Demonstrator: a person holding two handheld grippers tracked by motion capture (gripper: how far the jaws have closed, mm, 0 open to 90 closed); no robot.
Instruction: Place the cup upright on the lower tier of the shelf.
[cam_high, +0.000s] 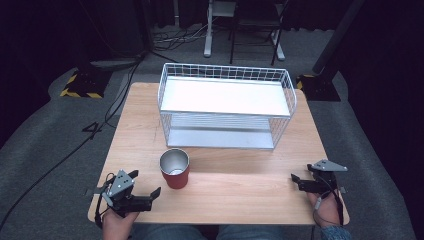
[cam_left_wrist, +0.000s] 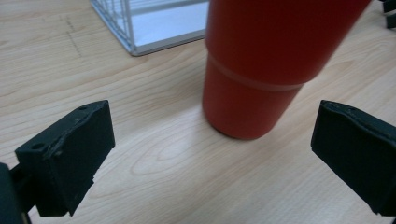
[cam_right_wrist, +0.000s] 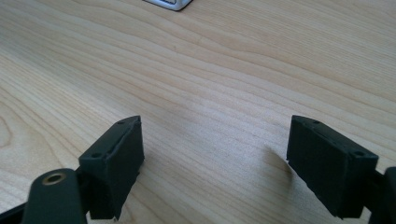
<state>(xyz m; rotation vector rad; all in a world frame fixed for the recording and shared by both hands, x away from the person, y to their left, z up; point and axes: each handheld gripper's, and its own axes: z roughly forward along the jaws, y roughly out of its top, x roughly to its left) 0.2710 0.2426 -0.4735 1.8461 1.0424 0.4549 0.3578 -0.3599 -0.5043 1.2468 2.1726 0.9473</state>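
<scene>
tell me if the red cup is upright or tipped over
Upright: the red cup stands on its base on the table, open mouth up, beside the left hand-held gripper.

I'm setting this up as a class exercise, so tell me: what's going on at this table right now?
A person sits at a wooden table with a two-jaw gripper in each hand. The left gripper is open and points at a red cup, which stands upright just ahead of its jaws, not yet touched. The right gripper is also open and rests near the table's right edge with nothing between its jaws. Behind the cup stands a white wire rack with two shelves, both bare.
</scene>
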